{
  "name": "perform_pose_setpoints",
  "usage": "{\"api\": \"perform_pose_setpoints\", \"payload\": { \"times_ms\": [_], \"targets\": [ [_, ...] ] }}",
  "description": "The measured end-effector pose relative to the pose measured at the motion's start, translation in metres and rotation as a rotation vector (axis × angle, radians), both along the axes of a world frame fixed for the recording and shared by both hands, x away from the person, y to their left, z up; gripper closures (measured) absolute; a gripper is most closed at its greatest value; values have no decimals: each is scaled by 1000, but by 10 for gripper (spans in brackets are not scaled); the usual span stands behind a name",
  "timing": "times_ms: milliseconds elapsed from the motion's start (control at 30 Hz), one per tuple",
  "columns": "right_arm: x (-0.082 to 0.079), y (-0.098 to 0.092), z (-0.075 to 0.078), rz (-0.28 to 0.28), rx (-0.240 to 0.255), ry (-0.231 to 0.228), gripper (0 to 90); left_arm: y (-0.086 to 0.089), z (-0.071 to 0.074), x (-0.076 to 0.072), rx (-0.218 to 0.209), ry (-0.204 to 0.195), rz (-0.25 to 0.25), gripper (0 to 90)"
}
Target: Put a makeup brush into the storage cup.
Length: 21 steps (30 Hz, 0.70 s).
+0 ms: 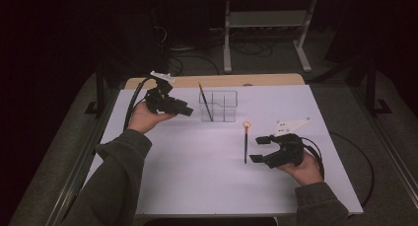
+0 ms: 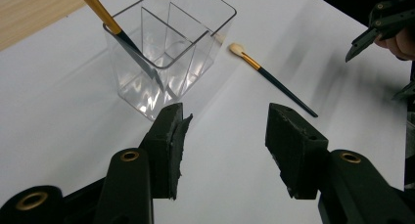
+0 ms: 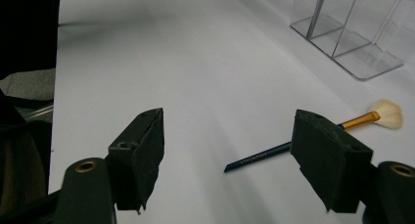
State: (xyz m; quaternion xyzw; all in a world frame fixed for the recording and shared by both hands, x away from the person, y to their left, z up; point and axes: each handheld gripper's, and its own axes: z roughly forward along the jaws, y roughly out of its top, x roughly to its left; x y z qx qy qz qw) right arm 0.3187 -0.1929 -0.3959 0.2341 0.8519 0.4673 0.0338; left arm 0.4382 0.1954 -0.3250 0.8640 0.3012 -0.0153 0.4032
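Observation:
A clear plastic organizer [image 1: 219, 105] [image 2: 166, 48] [image 3: 350, 33] with dividers stands on the white table [image 1: 197, 171]. One dark-handled brush [image 1: 205, 101] [image 2: 122, 35] leans inside it. A second brush [image 1: 245, 141] [image 2: 271, 77] [image 3: 313, 136], with a gold ferrule and pale bristles, lies flat on the table to the organizer's right. My left gripper [image 1: 186, 110] [image 2: 225, 136] hovers just left of the organizer, jaws open with nothing between them. My right gripper [image 1: 257, 149] [image 3: 230, 150] is open just right of the lying brush's handle, and nothing is gripped.
A wooden strip [image 1: 212, 81] runs along the table's far edge. Beyond it stands a metal frame [image 1: 266, 33] on a dark floor. Cables [image 1: 355, 157] trail from both grippers. The table's near half is bare white surface.

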Motion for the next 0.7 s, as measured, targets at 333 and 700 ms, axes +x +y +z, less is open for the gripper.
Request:
{"api": "perform_pose_setpoints", "payload": {
  "times_ms": [333,700],
  "targets": [
    [1,0,1,-9,-11,2,277,3,-3,-12,-6,-18,-8,483],
    [3,-4,2,-38,-12,8,278,4,-9,-22,-1,-20,-16,479]
  ]
}}
